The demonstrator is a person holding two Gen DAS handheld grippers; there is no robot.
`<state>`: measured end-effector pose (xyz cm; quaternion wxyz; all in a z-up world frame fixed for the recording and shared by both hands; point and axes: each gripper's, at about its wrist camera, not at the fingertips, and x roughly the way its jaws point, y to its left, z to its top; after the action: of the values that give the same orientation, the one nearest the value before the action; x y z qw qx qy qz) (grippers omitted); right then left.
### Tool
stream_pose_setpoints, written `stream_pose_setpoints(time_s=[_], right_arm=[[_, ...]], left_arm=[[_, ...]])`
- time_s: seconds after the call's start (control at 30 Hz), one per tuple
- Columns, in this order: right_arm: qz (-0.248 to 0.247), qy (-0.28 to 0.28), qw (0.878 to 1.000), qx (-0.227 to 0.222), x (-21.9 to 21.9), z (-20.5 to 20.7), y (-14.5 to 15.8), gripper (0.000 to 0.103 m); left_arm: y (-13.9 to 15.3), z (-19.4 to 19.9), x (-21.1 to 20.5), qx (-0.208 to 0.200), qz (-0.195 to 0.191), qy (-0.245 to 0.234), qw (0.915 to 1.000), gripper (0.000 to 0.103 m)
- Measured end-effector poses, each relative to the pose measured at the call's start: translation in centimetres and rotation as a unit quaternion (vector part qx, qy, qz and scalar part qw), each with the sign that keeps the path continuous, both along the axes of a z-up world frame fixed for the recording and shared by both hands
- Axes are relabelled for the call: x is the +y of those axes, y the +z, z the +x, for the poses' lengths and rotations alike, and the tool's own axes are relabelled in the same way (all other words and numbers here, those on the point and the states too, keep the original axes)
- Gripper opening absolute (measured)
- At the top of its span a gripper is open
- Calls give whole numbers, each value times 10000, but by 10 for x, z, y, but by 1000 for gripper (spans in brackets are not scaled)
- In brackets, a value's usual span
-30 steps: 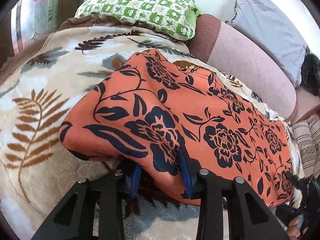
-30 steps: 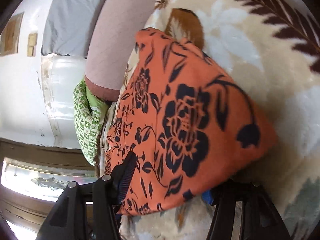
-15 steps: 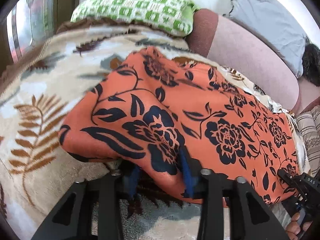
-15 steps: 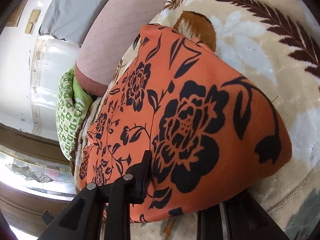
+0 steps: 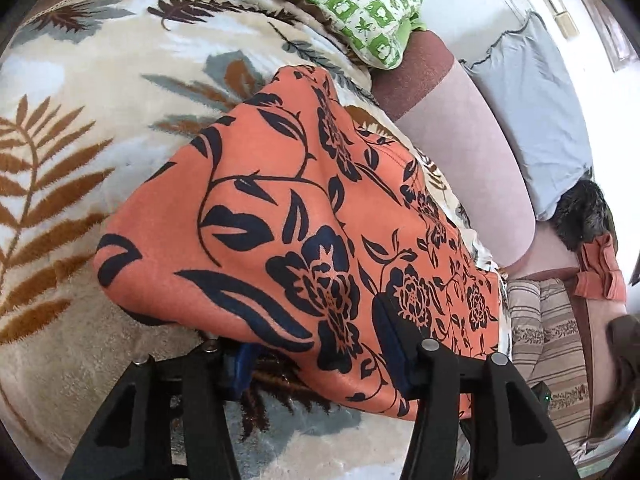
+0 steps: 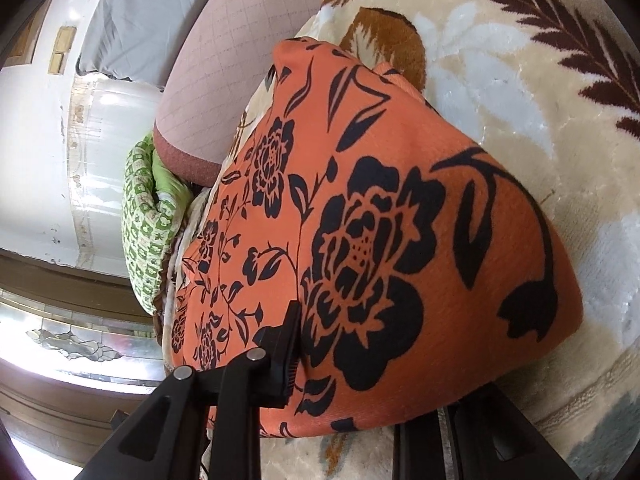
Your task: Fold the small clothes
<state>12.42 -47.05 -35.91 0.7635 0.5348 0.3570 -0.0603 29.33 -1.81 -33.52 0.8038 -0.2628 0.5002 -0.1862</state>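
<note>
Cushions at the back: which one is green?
The checked cushion with little green squares, lying beyond the leaf-print blanket. The long bolster beside it is plain pinkish-brown.

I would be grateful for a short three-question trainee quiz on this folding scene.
1. True or false: the orange floral garment lies on a leaf-patterned blanket.
2. What sits at the head of the blanket? A) green patterned pillow B) basket C) laptop
3. Fill in: the fabric lies between the fingers of the right gripper and the ____ gripper.

Key: 1 true; 2 A; 3 left
</note>
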Motion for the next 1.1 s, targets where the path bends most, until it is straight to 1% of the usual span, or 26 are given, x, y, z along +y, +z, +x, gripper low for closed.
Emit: stream_pose_setpoints(time_s=[0.03, 0.07, 0.13, 0.2, 0.27, 0.33, 0.37, 0.43, 0.5, 0.57, 0.63, 0.73, 0.77, 0.8, 0.83, 0.87, 0.93, 0.97, 1.03, 1.1], right_arm=[[37, 22, 10000, -11, -1, -1, -1, 26], [68, 42, 10000, -21, -3, -1, -2, 26], [81, 88, 9999, -32, -4, -2, -2, 25], [36, 134, 9999, -35, -4, -2, -1, 25], [-97, 160, 9998, -37, -1, -3, 2, 24], [-359, 169, 9992, 1, 4, -2, 8, 23], [-502, 172, 9986, 26, 6, -2, 11, 23], [-547, 184, 9983, 61, 7, -1, 12, 23], [-416, 159, 9990, 64, 5, -1, 9, 24], [-319, 154, 9993, 75, 3, -1, 7, 24], [-328, 163, 9993, 99, 3, 0, 7, 24], [-375, 147, 9991, 106, 5, 0, 8, 24], [-380, 136, 9991, 97, 5, 0, 8, 24], [-380, 118, 9992, 84, 6, -1, 8, 24], [-379, 109, 9992, 76, 6, -1, 8, 24], [-371, 92, 9992, 72, 7, -2, 8, 24], [-306, 46, 9995, 50, 6, -3, 6, 25], [-259, 17, 9997, 37, 5, -4, 5, 25], [-161, -29, 9999, 23, 4, -5, 3, 26], [-65, -44, 10000, 15, 2, -6, 2, 26]], left_arm=[[0, 0, -1, -12, 43, 6, 10000, 49], [-1, 0, 0, -10, 77, 27, 10000, 39], [-2, 2, 1, -17, 143, 78, 9999, 30], [-4, 2, 3, -9, 59, 126, 9999, 26], [-2, 1, 0, -72, 186, 98, 9998, 24], [2, -1, -1, -80, 290, 81, 9995, 25], [2, -2, -1, 8, 348, 97, 9993, 27], [-2, -6, 1, 257, 418, 114, 9987, 32], [-3, -14, 6, 361, 280, 88, 9989, 35], [0, -22, 11, 455, 276, 23, 9986, 41], [1, -26, 18, 500, 222, 19, 9985, 43], [-2, -23, 28, 479, 68, 101, 9988, 43], [-2, -21, 32, 459, 14, 163, 9988, 45], [-2, -18, 38, 428, -53, 268, 9987, 49], [-1, -15, 41, 390, -115, 377, 9985, 55], [0, -13, 45, 337, -172, 497, 9980, 59], [3, -9, 48, 250, -227, 647, 9973, 63], [3, -7, 48, 227, -260, 694, 9970, 66], [0, -2, 45, 226, -300, 754, 9964, 69], [1, 0, 44, 124, -257, 822, 9962, 68]])
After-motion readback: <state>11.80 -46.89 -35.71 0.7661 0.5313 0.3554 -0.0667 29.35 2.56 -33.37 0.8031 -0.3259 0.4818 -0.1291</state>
